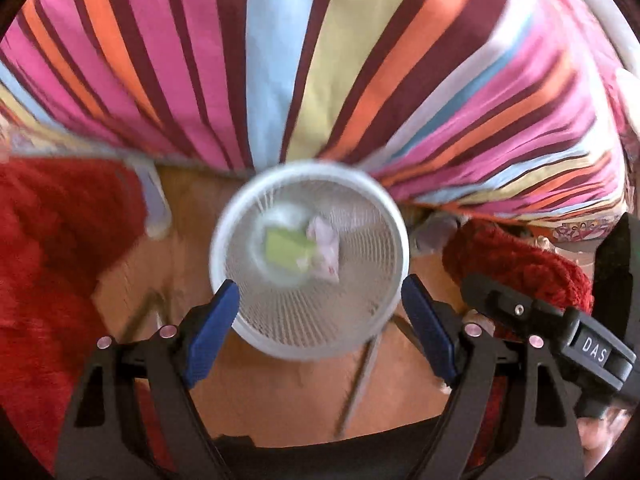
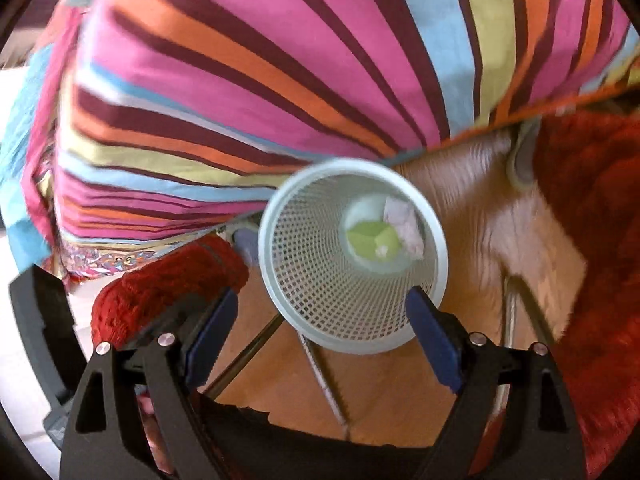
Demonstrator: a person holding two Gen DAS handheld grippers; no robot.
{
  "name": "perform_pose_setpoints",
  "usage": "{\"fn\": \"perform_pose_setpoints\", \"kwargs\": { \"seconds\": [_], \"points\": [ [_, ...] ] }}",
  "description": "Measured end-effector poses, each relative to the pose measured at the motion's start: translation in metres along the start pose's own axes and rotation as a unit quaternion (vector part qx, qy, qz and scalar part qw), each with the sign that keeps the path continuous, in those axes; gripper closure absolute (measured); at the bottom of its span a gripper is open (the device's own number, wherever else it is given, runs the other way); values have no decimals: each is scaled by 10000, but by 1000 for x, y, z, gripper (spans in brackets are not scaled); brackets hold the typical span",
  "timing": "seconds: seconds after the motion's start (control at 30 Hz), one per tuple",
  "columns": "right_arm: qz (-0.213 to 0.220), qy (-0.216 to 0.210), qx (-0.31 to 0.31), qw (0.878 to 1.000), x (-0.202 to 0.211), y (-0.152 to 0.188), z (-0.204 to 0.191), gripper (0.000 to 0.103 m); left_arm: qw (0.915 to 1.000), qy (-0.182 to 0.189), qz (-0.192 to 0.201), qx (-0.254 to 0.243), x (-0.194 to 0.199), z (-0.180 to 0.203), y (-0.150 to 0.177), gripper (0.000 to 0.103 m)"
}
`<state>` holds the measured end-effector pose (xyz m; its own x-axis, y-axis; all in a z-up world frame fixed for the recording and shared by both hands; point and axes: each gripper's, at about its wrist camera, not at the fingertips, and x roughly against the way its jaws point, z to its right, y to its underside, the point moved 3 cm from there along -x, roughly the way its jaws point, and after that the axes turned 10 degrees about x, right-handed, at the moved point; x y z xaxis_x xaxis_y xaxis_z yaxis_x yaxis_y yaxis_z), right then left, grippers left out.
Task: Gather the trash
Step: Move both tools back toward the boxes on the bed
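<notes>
striped bedcover [image 1: 320, 60] overhead, red rug [image 1: 48, 248] at the sides, wooden floor [image 1: 280, 384] beneath. white mesh wastebasket [image 1: 310, 260] standing on floor, holding green paper [image 1: 286, 252] and crumpled white wrapper [image 1: 324, 254] side by side at bottom. left gripper [image 1: 316, 304] and right gripper [image 2: 320, 312] above basket, jaws spread wide, holding nothing.
</notes>
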<state>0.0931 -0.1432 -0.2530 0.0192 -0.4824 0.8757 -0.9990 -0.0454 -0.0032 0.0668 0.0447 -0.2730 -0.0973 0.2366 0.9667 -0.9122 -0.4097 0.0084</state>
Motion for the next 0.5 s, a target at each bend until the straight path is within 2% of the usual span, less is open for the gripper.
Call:
{"fn": "perform_pose_setpoints", "kwargs": {
  "seconds": [0.13, 0.23, 0.4, 0.5],
  "points": [
    [727, 248, 466, 9960, 38, 0, -16, 21, 9964, -71, 809, -247, 39, 7, -4, 22],
    [1507, 467, 777, 9844, 73, -3, -29, 21, 9904, -151, 1325, -374, 64, 11, -8, 22],
    [2686, 769, 1227, 9523, 128, -10, -47, 21, 9755, -248, 2096, -613, 104, 20, -13, 22],
    [3148, 955, 1431, 9334, 149, -15, -53, 21, 9667, -219, 2453, -691, 123, 23, -16, 22]
  ]
}}
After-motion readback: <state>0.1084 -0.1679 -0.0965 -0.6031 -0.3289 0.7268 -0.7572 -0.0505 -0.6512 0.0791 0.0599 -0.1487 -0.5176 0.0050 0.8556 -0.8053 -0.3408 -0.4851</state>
